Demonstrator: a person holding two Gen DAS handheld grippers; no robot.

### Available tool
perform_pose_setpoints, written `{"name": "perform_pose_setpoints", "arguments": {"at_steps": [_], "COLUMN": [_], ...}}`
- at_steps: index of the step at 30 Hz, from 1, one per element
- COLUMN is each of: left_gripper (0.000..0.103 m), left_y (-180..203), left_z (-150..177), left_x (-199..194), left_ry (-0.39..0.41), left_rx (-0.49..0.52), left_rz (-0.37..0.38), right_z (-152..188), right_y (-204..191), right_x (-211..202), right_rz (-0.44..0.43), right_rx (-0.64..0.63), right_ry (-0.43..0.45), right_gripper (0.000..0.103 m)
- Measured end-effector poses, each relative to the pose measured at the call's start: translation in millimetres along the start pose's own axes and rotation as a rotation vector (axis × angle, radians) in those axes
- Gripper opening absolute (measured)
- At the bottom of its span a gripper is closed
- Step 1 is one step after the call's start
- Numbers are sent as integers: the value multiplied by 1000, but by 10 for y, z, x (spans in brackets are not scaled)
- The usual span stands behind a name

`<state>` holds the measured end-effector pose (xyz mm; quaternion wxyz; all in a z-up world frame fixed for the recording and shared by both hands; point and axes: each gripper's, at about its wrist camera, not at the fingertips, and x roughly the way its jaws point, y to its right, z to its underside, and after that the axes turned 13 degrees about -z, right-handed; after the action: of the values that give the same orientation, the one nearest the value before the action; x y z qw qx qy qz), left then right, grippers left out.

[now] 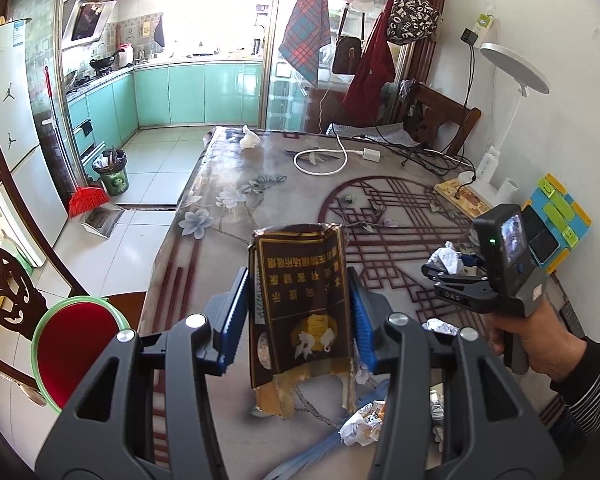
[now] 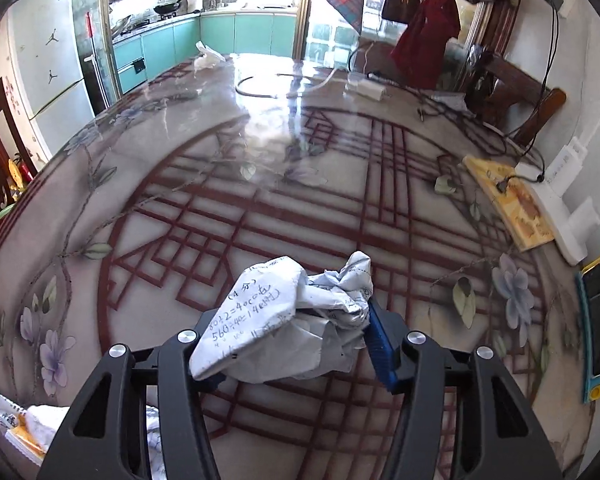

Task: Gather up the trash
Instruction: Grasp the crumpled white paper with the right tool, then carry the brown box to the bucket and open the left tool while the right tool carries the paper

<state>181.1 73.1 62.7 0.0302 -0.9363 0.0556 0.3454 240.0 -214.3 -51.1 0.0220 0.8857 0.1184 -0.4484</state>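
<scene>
My left gripper (image 1: 298, 292) is shut on a dark brown, torn cigarette pack (image 1: 300, 280) and holds it upright above the patterned table (image 1: 228, 264). To the right, a hand (image 1: 532, 344) holds my right gripper (image 1: 446, 266), whose jaws sit around a crumpled, handwritten sheet of paper (image 1: 448, 258). In the right wrist view that paper (image 2: 276, 320) fills the right gripper (image 2: 292, 320); a blue pad (image 2: 380, 344) presses its right side and the other pad is hidden. More crumpled wrappers (image 1: 364, 424) lie below the pack. A white tissue (image 1: 249, 140) lies at the far edge.
A white cable loop (image 1: 320, 160), black cords and a yellow book (image 2: 516, 204) lie toward the far right, by a white lamp (image 1: 512, 72). A green-rimmed red basin (image 1: 76, 344) sits on a chair at left. A bin (image 1: 114, 172) and a red broom (image 1: 88, 200) stand on the floor.
</scene>
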Motion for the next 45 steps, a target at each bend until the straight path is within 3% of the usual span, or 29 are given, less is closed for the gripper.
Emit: {"name": "perform_pose_setpoints", "arguments": {"at_steps": [8,14,24,36,45], "left_gripper": [45,45,45,45,48], "left_y": [-231,-607,-1447,-2450,-2987], "left_z": [-36,-31,30,238,564], "left_x": [-76,-128,-174,353,707], "left_ry": [23,33,19,-140,-244], "left_rx": [-57,-127,-223,-273,-384], "left_rz": [-33,-89,-230,-375,-425], "right_z": [-188,-334,-489,-738,-862], "right_y": [-502,-1068,-1978,-2822,-3401], "right_x": [-588,-932,-1063,-945,-705], "right_rz": [-12,-71,-167,-246,-301], "right_rx": [-117,-186,-275,-356,-414], "right_ry": [102,175,215,224,205], "right_gripper": [54,54,54,54,54]}}
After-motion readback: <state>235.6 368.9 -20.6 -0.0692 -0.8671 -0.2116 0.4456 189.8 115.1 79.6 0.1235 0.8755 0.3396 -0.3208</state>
